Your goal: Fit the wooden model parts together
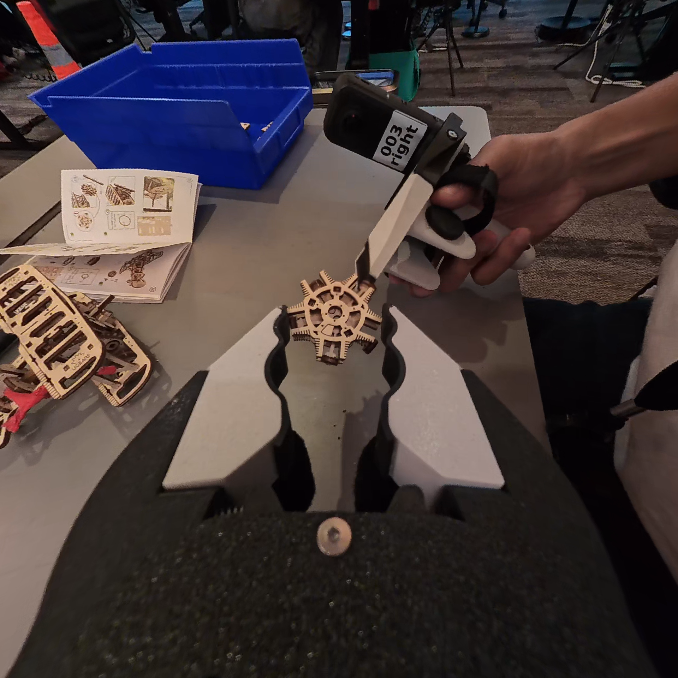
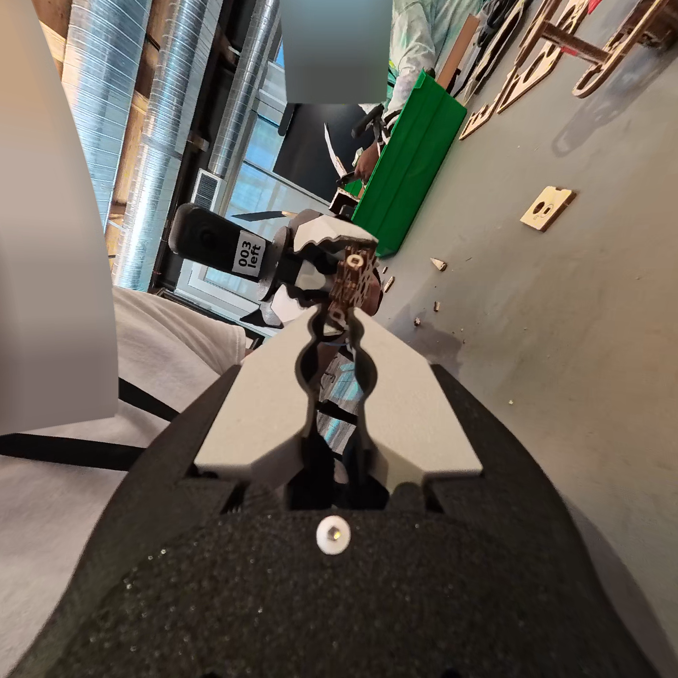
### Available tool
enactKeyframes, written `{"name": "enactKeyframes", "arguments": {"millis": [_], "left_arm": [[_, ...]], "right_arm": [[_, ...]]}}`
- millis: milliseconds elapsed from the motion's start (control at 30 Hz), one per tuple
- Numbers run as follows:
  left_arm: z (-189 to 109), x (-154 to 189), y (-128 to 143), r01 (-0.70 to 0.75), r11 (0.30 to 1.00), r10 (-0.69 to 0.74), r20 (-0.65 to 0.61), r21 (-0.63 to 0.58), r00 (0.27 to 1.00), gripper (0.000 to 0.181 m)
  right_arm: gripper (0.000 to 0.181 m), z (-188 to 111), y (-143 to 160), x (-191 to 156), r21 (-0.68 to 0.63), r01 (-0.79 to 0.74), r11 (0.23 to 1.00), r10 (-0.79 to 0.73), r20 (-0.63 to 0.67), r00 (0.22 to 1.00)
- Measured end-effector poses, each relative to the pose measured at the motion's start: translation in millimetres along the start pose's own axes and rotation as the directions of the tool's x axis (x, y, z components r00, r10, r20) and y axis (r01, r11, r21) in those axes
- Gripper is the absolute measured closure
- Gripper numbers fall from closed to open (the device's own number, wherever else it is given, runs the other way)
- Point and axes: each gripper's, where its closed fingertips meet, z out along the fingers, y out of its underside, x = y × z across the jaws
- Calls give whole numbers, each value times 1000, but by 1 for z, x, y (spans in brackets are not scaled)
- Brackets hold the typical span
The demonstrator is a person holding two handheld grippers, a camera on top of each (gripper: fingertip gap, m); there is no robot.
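Fingers of the left gripper (image 1: 334,326) stand apart on either side of the wooden engine part (image 1: 334,318), a star-shaped hub of finned cylinders held above the grey table (image 1: 234,264). Its flat face looks back toward the left wrist camera, so its axle runs roughly along the left fingers, and its arms spread across the gap between them. The left-hand fingertip appears to touch one finned arm; on the other side the pictures do not settle whether the tip touches, so a firm clamp by this gripper cannot be confirmed.

From the upper right, the right gripper (image 1: 365,280) comes in at a slant with its fingers drawn nearly together on the tip of the arm pointing up and right. In the right wrist view the right gripper's fingers (image 2: 381,348) close to a narrow slot on the part's near edge (image 2: 354,282), seen edge-on just ahead of them, with the left gripper (image 2: 330,264) beyond it.

So the part lies straight ahead of both tools, between the left fingers and at the very tip of the right ones. Judging by this, the next move turns on the left fingers closing across the hub's width while the right holds the rim.

Well off to the left rests the wooden plane frame (image 1: 66,330), likely where the engine belongs, with an instruction booklet (image 1: 121,227) and a blue bin (image 1: 190,110) behind it.
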Motion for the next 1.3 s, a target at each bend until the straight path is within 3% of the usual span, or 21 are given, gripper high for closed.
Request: {"name": "enactKeyframes", "arguments": {"millis": [300,633,967,1067,1300], "left_arm": [[1,-2,2,-10,1000,10,10,-13,1000,133],[3,-2,7,-15,999,15,16,-38,1000,134],[4,-3,11,-37,997,40,37,-65,999,134],[2,-1,4,-43,999,43,31,-30,999,134],[-3,5,-8,-92,996,91,23,16,996,134]], "right_arm": [[170,-3,1,7,12,-29,1000,29,-7,1000],[181,-3,1,9,13,-37,999,37,-9,999],[172,-16,-1,23,27,50,998,-46,-119,992],[164,-9,5,16,-6,-7,1000,6,-63,998],[160,-5,-1,-10,-2,-226,974,221,210,952]]}}
